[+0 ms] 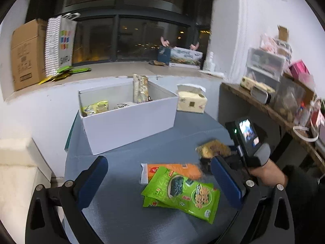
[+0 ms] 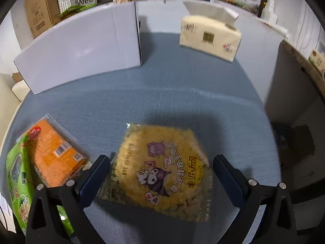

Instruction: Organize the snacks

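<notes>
Three packets remain loose on the blue worktop (image 1: 126, 213) in the left wrist view: two green seaweed packets (image 1: 180, 193) stacked over an orange packet (image 1: 174, 169). The left gripper (image 1: 160, 183) hovers above them, jaws spread and empty. Behind stands the white box (image 1: 130, 120), already holding some snacks. Closing on the slippery overlapped pile could drag only the top packet and scatter the rest.

From the right wrist view, the right gripper (image 2: 162, 181) straddles the yellow Lay's bag (image 2: 162, 172), jaws wide and not yet gripping. That puffy bag may squash or slide out if pinched off-centre, and the tissue pack (image 2: 210, 37) is just clutter.
</notes>
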